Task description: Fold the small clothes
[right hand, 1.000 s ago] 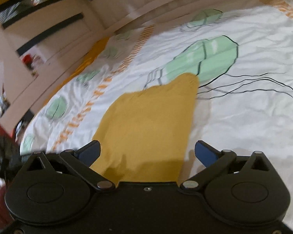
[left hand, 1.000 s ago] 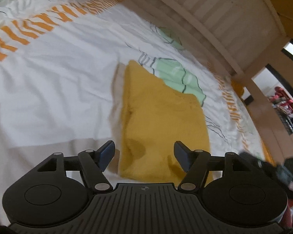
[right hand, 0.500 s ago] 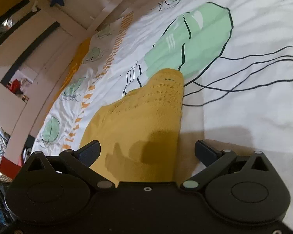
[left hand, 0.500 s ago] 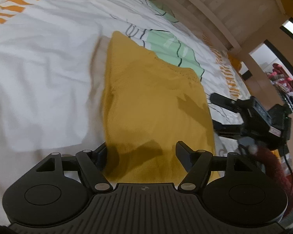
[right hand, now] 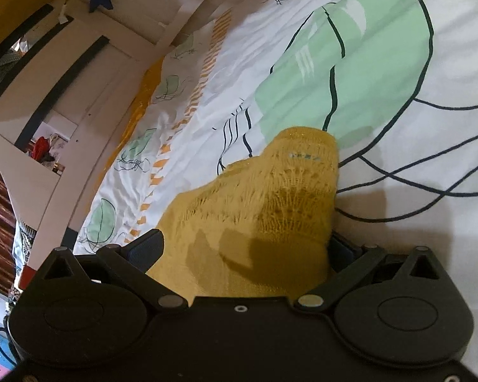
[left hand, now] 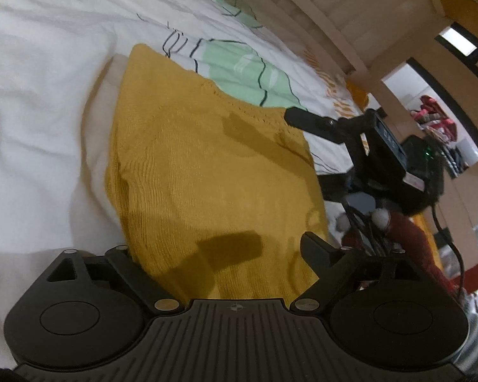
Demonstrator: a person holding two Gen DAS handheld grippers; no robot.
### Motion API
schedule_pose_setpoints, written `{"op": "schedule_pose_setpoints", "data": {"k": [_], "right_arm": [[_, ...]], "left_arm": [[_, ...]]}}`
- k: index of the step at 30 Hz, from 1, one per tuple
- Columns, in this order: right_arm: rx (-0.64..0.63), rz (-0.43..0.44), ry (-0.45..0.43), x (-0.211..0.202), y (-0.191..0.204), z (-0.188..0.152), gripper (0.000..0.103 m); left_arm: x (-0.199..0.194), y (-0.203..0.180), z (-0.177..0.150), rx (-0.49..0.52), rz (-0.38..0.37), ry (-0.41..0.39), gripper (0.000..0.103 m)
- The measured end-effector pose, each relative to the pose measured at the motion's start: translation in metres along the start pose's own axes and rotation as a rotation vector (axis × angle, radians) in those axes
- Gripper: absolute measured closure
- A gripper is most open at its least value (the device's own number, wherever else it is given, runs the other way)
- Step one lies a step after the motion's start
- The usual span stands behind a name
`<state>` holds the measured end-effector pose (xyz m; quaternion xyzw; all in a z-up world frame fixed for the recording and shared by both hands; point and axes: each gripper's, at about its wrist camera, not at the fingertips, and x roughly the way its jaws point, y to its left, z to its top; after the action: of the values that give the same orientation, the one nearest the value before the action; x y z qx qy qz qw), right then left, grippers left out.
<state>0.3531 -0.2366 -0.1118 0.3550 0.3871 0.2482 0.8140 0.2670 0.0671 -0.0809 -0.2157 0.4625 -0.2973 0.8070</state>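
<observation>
Centre of both views, one yellow knit garment (left hand: 207,172) on one jellyfish-print bed sheet (left hand: 41,102), left gripper (left hand: 220,248) spread apart astride its near edge, right gripper (right hand: 245,250) likewise apart astride it.

The knit garment (left hand: 207,172) lies on the bedsheet (left hand: 41,102), between my left gripper (left hand: 220,251) and right gripper (right hand: 245,248).

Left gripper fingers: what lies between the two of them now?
In the left wrist view, the mustard yellow knitted garment lies between the open left gripper fingers, spread on the white printed bedsheet.
</observation>
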Motion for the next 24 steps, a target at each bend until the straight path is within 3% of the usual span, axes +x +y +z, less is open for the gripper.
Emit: {"op": "schedule_pose_setpoints", "data": {"k": [5, 8, 9, 11, 12, 13, 17, 24], "right_arm": [[-0.089, 0.018, 0.027, -0.005, 0.002, -0.008, 0.001], [-0.099, 0.018, 0.024, -0.009, 0.003, -0.011, 0.001], [-0.099, 0.021, 0.023, -0.009, 0.003, -0.011, 0.002], [-0.101, -0.004, 0.018, -0.009, 0.004, -0.011, 0.023], [-0.091, -0.025, 0.025, -0.007, 0.004, -0.01, 0.05], [-0.064, -0.041, 0.04, -0.006, 0.001, -0.01, 0.056], [0.003, -0.052, 0.006, -0.019, 0.004, -0.014, 0.058], [0.032, -0.062, 0.0, -0.068, 0.039, -0.047, 0.06]], "left_arm": [[-0.007, 0.006, -0.002, -0.065, -0.045, 0.038, 0.022], [-0.012, 0.012, -0.005, -0.118, -0.047, 0.035, 0.035], [-0.011, 0.012, -0.004, -0.128, -0.042, 0.035, 0.043], [-0.009, 0.014, -0.004, -0.135, -0.045, 0.049, 0.069], [-0.007, 0.016, -0.004, -0.15, -0.048, 0.061, 0.089], [-0.005, 0.017, -0.003, -0.169, -0.057, 0.059, 0.09], [-0.011, 0.015, 0.0, -0.229, -0.134, 0.052, 0.091], [-0.041, -0.022, -0.015, -0.22, -0.211, 0.095, 0.091]]}}
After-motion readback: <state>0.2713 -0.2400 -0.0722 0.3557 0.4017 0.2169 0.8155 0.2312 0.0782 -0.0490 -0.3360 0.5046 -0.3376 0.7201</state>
